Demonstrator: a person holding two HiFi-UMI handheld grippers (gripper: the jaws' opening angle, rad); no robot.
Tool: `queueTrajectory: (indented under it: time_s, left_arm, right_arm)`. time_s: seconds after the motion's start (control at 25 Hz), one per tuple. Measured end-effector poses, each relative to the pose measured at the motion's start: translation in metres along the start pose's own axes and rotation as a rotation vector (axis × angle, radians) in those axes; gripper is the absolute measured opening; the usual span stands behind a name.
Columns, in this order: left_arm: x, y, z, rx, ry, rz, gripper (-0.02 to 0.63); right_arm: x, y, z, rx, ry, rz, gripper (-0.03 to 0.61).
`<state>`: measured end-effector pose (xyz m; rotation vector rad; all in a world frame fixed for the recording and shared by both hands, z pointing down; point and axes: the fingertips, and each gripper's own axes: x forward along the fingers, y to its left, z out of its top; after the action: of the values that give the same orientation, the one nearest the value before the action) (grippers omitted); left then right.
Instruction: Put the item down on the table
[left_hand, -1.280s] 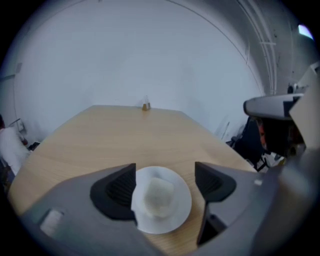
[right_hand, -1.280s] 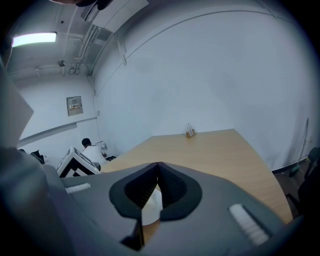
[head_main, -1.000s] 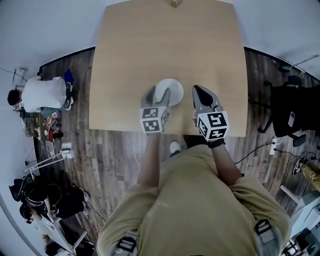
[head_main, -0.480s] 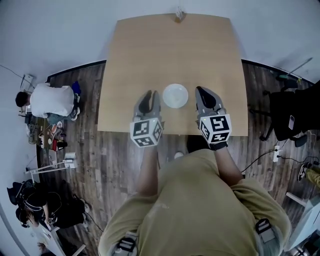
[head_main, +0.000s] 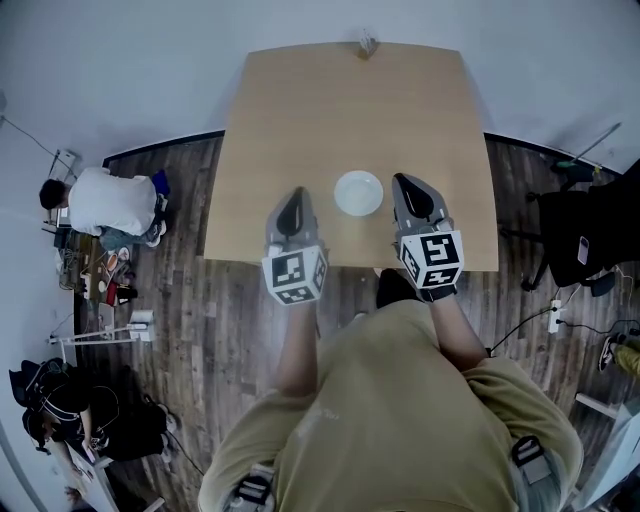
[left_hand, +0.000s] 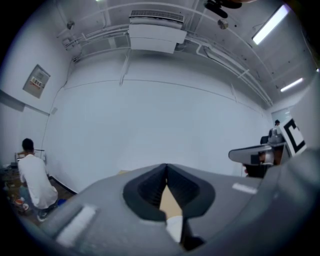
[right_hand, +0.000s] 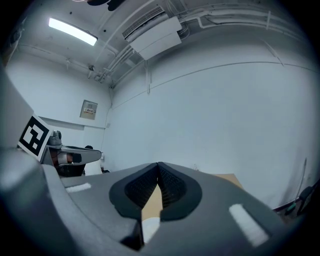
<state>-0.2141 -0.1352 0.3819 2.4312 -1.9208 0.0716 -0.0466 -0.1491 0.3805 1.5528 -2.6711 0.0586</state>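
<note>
A small white bowl sits upright on the tan table, near its front edge, and nothing touches it. My left gripper hangs to the bowl's left, over the table's front edge, a short gap away. Its jaws are shut and empty; in the left gripper view its ribbed pads meet at the tip. My right gripper is just right of the bowl, also shut with nothing in it. The right gripper view shows its jaws closed to a point, aimed at the far wall.
A small object stands at the table's far edge. A person in a white shirt sits on the floor at the left. A black chair stands at the right. Dark wooden floor surrounds the table.
My left gripper has let go of the bowl's left side and drawn back toward me and to the left. The bowl stays on the table. The right gripper has barely moved.
</note>
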Motion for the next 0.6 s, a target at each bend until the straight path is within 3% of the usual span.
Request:
queueTrajectory:
  time_s: [0.6]
  left_arm:
    - [-0.022,-0.006,-0.005,-0.016,0.013,-0.01,0.003]
  right_arm:
    - [-0.018,0.02,-0.001,-0.007,-0.006,0.011,0.006]
